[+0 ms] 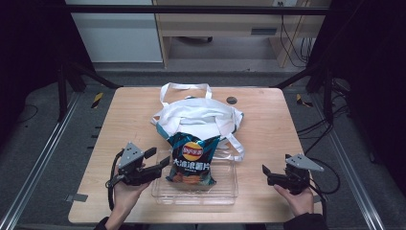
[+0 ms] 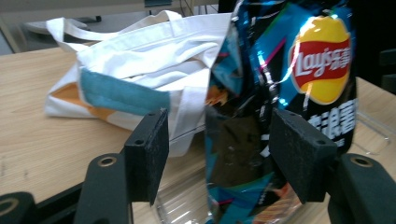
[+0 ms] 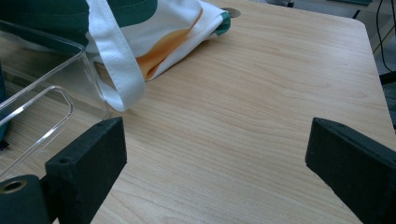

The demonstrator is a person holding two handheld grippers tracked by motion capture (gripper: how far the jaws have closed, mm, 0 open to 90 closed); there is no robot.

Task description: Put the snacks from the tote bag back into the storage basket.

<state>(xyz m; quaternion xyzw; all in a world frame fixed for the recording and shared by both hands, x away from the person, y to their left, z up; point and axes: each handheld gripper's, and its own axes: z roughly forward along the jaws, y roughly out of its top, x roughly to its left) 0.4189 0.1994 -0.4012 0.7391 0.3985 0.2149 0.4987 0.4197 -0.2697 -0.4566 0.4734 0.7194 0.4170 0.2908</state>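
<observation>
1. A chip bag (image 1: 192,160) is standing in a clear box (image 1: 225,194) on the desk (image 1: 268,124). The top of the chip bag is leaning on a white cloth bag (image 1: 201,115) that is lying just behind the box.
2. The left gripper (image 1: 155,163) is sitting right beside the chip bag, on its left. In the left gripper view, its jaws are standing wide apart, with the edge of the chip bag (image 2: 280,93) between them. I cannot tell if the jaws are touching the bag yet. They are not squeezing it.
3. The right gripper (image 1: 265,173) is waiting near the right end of the box, a bit apart from it. Its jaws are wide too and are holding nothing. In the right gripper view, bare desk (image 3: 261,107) is lying between them, with a white strap (image 3: 116,65) of the cloth bag off to the side.
4. Nobody told us the job. My guess is that the chips are going into the cloth bag.
5. If so, the job is only starting. No gripper is holding the chip bag, and the cloth bag is lying flat.
6. What is left, I think: grabbing the chips, opening the cloth bag, and putting the chips inside.
</observation>
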